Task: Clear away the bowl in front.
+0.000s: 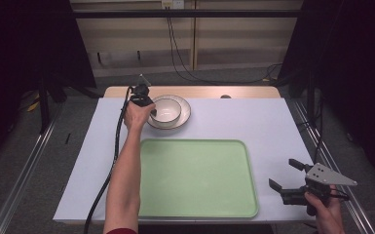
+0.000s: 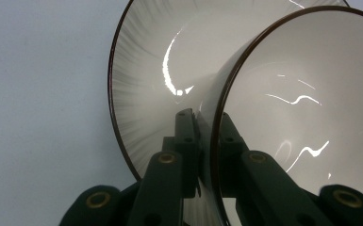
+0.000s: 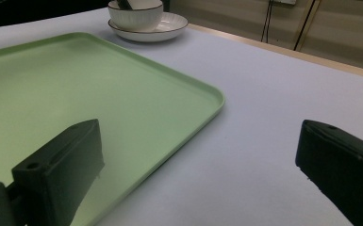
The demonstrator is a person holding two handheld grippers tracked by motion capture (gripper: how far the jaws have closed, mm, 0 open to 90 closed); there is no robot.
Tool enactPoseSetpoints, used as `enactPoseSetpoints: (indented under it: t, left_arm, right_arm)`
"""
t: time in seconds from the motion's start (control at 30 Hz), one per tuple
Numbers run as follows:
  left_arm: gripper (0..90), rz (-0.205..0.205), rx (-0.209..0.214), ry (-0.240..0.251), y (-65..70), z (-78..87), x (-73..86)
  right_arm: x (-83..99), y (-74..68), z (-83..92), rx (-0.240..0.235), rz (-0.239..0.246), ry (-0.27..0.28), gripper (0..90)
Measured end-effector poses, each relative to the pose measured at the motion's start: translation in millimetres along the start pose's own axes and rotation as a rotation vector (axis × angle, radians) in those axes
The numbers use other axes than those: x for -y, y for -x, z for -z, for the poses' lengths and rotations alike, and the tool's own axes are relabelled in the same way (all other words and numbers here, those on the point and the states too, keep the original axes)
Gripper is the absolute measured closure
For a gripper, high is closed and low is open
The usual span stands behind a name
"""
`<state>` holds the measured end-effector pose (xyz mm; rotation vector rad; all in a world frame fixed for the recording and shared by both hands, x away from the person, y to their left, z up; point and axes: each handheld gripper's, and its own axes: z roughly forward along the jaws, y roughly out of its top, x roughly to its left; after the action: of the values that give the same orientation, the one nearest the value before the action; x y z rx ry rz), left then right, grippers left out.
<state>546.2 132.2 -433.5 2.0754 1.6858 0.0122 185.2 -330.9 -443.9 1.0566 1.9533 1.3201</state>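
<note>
The left gripper (image 2: 206, 141) has its jaws clamped on the rim of the bowl (image 1: 166, 109) sitting on the plate (image 1: 184, 116), likely to lift it toward the green tray (image 1: 195, 178), while the right gripper (image 1: 286, 181) waits with jaws apart.

Claw (image 2: 209, 136) clamps bowl (image 2: 306, 117) rim, above plate (image 2: 155, 84).

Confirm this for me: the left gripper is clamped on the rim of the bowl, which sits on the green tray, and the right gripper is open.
One detail is wrong: the bowl sits on a plate beyond the green tray, as the high view shows. The rest holds: the left gripper is clamped on the bowl's rim, and the right gripper is open.
</note>
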Motion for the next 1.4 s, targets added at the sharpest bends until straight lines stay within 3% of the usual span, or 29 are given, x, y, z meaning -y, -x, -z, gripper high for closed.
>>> enactPoseSetpoints:
  t: [0.07,0.4,0.53,0.67,1.03,1.2,1.23,1.27,1.4]
  left_arm:
    - [83.5,0.005,0.019,-0.011,-1.3,1.4,-0.6]
    - [83.4,-0.002,0.023,-0.009,-3.6,3.0,-0.1]
    - [83.2,-0.023,0.012,-0.003,-3.5,7.2,0.1]
    - [83.2,-0.011,0.028,0.010,-4.4,10.6,0.3]
    - [82.9,-0.036,0.026,0.035,-5.0,27.6,0.4]
    - [83.2,-0.017,0.048,0.053,-2.6,33.4,0.7]
    - [83.2,-0.041,0.037,0.055,-4.1,37.2,0.4]
    - [83.2,-0.027,0.047,0.049,-2.7,38.7,0.7]
    - [83.1,-0.066,0.031,0.050,-1.7,44.8,2.0]
  right_arm:
    - [0.0,0.0,0.1,0.000,-0.002,0.000,0.8]
    - [0.1,0.0,0.2,0.002,-0.001,0.001,0.8]
    - [0.2,0.1,0.1,0.005,0.000,0.001,0.8]
    - [0.0,0.0,-0.1,0.000,-0.002,0.000,0.8]
    - [-0.1,0.5,-0.2,0.006,0.002,0.005,0.8]
    - [-0.3,0.8,-0.8,0.004,0.002,0.006,0.8]
    - [-0.3,0.6,-0.8,0.002,0.000,0.003,0.8]
    - [-0.3,0.9,-0.9,0.004,0.002,0.005,0.8]
    - [-0.4,0.6,-0.4,0.002,-0.001,0.005,0.8]
